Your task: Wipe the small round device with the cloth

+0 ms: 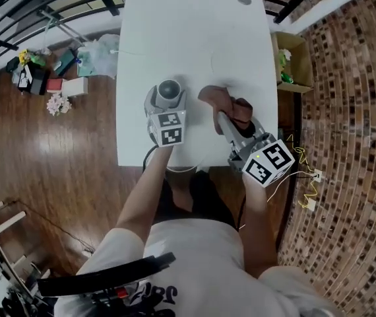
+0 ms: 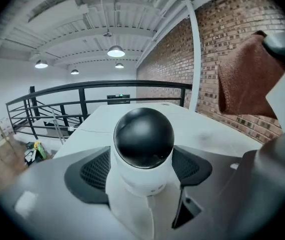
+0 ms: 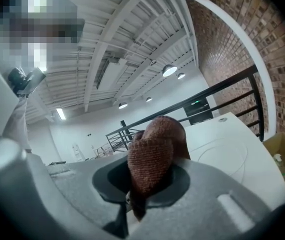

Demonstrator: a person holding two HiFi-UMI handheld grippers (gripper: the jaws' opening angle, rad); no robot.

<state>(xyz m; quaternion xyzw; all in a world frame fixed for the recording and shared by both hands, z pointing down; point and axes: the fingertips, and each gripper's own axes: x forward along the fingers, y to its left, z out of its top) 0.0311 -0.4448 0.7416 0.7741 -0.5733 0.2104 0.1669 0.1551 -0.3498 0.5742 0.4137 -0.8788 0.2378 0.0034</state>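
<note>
**A:** Where is the small round device with the black dome and white body (image 1: 169,92)?

**B:** Upright over the near part of the white rectangular table (image 1: 194,32), in the left gripper (image 1: 167,103). Its base is hidden, so I cannot tell whether it rests on the tabletop.

**A:** And how do that gripper's jaws stand?

**B:** Partway apart, one on each side of the device. In the left gripper view the black ribbed pads (image 2: 87,174) lie against its white body, and no gap shows on either side.

**A:** The reddish-brown knitted cloth (image 1: 216,100)?

**B:** The right gripper (image 1: 231,119) has it. Its jaws are narrow, pinched on a fold, and the rest bunches up above them.

**A:** Does the cloth touch the device?

**B:** No. It is near, to the device's right, but apart from it.
</note>
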